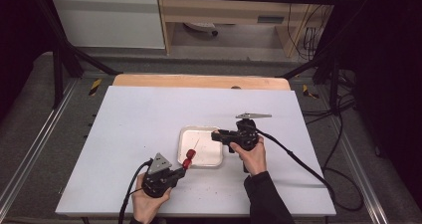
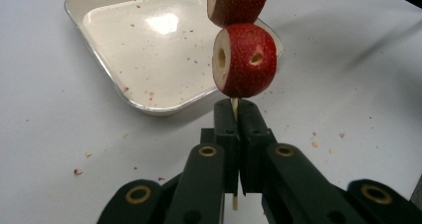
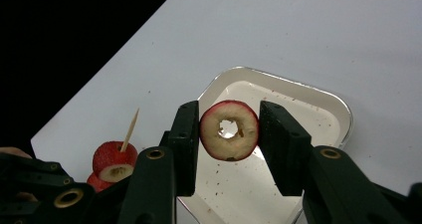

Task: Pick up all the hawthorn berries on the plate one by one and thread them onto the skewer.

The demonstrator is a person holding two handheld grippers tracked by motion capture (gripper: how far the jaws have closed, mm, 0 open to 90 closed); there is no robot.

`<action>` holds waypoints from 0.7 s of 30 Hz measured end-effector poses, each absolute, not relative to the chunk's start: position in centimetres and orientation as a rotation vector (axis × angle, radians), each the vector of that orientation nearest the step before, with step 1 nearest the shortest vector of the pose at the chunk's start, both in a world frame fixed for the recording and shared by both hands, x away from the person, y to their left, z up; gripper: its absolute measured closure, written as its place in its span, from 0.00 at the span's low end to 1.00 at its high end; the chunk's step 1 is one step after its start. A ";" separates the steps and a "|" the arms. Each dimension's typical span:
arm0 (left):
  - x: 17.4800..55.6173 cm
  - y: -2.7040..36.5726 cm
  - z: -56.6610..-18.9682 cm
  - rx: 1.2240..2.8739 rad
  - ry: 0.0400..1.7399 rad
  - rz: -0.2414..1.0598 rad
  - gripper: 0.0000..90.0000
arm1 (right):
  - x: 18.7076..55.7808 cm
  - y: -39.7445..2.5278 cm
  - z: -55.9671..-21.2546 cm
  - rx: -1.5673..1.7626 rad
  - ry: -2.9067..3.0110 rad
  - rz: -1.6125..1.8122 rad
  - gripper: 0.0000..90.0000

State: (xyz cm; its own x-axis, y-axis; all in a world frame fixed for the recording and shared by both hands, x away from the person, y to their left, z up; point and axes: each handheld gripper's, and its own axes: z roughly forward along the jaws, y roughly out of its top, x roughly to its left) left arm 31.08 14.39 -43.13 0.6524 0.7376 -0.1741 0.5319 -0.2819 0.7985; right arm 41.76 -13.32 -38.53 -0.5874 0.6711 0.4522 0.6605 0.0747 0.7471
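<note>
Strawberry skewering over white tray

Left gripper (image 1: 180,172) sits near the front edge of the white table (image 1: 134,119), held in the person's left hand (image 1: 147,201). Its jaws are pressed together on a thin wooden skewer (image 2: 234,107), which pokes out below them in the left gripper view. Two red strawberry pieces (image 2: 244,59) with pale cut faces are threaded on the skewer, one above the other, the lower just above the jaw tips. From the high view the skewer tip slants up over the near left edge of the shallow white rectangular tray (image 1: 211,159).

Right gripper (image 1: 215,136) is held in the right hand (image 1: 253,157), reaching in over the tray's right side. Its jaws clamp a red-skinned strawberry ring (image 3: 229,130) with a pale face and hollow centre, one jaw at each side. Ring hangs above the tray floor, apart from the skewer.

Red crumbs are scattered on tray and table.
</note>
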 end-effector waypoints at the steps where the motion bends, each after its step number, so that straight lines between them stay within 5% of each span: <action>1: 31.1 14.2 -43.1 1.962 0.990 0.286 0.98 | 41.6 -13.5 -38.6 1.436 2.279 1.602 0.69; 21: 30.6 11.9 -43.3 1.934 0.993 0.278 0.98 | 40.5 -14.6 -39.3 1.487 2.002 1.851 0.69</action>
